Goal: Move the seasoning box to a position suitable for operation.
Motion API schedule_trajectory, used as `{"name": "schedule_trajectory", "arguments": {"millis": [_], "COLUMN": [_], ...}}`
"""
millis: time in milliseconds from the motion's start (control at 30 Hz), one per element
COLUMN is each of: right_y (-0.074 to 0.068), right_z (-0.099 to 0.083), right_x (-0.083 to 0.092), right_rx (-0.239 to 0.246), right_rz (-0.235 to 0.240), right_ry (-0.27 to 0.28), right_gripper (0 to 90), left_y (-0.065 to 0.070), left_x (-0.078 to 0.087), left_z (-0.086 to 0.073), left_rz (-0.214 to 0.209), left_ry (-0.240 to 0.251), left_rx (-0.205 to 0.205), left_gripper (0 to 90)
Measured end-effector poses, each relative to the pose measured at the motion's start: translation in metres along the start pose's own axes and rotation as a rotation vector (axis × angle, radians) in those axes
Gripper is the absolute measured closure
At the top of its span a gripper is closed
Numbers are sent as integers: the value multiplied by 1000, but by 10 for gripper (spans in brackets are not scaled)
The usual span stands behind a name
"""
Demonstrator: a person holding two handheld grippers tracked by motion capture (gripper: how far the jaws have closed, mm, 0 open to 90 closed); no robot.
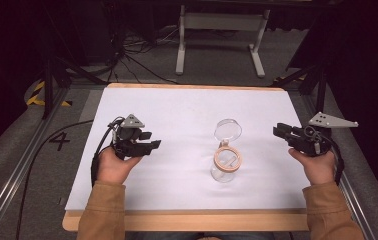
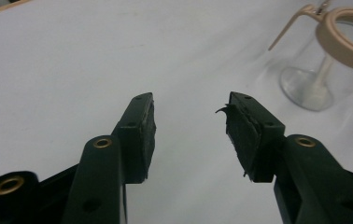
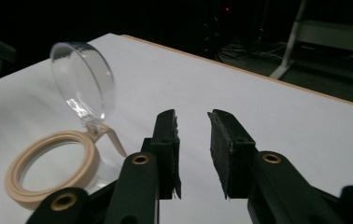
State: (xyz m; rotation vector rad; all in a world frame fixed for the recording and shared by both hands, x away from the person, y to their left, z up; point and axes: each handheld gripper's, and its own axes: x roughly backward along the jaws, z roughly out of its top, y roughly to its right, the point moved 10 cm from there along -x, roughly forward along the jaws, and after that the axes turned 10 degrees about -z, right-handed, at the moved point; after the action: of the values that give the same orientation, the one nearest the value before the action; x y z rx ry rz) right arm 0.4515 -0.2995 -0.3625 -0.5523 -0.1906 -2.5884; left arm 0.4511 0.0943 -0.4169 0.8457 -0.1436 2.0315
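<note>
The left gripper (image 1: 144, 141) is hovering near the desk's (image 1: 177, 107) left edge, jaws apart. The jar (image 1: 225, 164) is standing mid-desk, lid (image 1: 227, 129) flipped open. It looks light, slippery, breakable; grab its tan rim. The right gripper (image 1: 283, 132) is waiting near the right edge, jaws apart.

There is one thing to read. It is a big dark number "4" (image 1: 59, 141). It is painted on the grey floor (image 1: 37, 165), just left of the counter (image 1: 187, 220). You can see it from the high view. The jar, the white sheet and both tools have no words or numbers on them that can be read.
</note>
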Motion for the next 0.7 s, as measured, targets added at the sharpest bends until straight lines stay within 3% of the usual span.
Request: {"name": "schedule_trajectory", "arguments": {"millis": [67, 167, 233, 467, 500, 633, 700], "right_y": [9, 22, 30, 51, 57, 61, 64], "right_z": [-5, -14, -19, -39, -48, -59, -70], "right_x": [0, -1, -2, -8, -13, -20, -28], "right_rx": [-5, 1, -2, -41, -46, -66, -76], "right_rz": [-33, -95, -121, -158, -178, -182, -188], "right_ry": [-22, -61, -83, -138, -161, -192, -232], "right_gripper": [683, 669, 660, 624, 586, 571, 566], "left_y": [-5, -17, -21, -34, -36, -38, -39], "left_x": [-1, -5, -7, -20, -23, -28, -32], "left_z": [-3, -12, -13, -29, -30, -34, -37], "left_rz": [7, 46, 53, 54, 56, 54, 59], "left_ry": [3, -47, -41, -83, -81, -90, -98], "left_rx": [33, 52, 44, 85, 85, 90, 96], "left_gripper": [507, 485, 481, 461, 461, 460, 460]}}
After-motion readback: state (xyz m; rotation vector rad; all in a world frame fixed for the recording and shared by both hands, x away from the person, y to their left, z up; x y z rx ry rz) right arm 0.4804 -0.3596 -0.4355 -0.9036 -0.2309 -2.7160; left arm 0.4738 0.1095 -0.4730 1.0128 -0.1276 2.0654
